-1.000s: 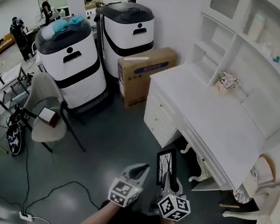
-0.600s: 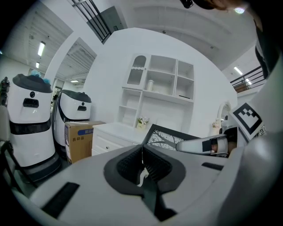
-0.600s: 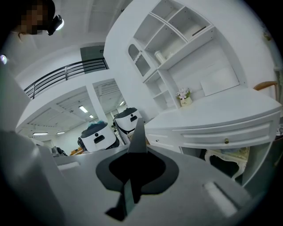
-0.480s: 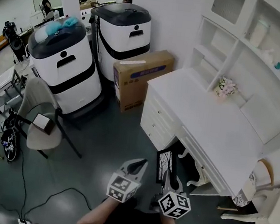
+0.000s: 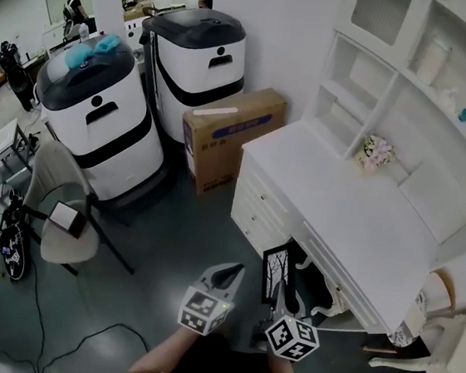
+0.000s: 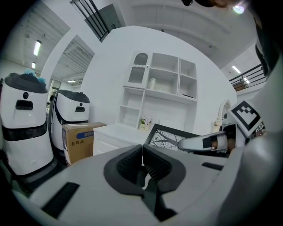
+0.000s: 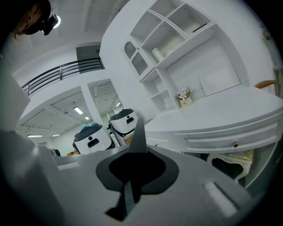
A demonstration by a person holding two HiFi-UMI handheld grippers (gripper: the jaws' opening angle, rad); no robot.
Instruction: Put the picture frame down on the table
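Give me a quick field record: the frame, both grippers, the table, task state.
picture frame: clamped in the right gripper, in the air near the table's front
right gripper: shut on the picture frame
left gripper: shut, nothing between its fingers
table: white, top mostly bare, flowers at the back
task state: frame not yet on the table

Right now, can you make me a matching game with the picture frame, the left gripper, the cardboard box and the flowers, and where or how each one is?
Things:
1. picture frame
2. left gripper
3. cardboard box
4. flowers

Places or states:
A. on the floor, beside the white table
B. shut, nothing between its jaws
C. on the white table, by the shelves
D. clamped in the right gripper

Pairs: 1-D, 2-B, 3-A, 4-C.
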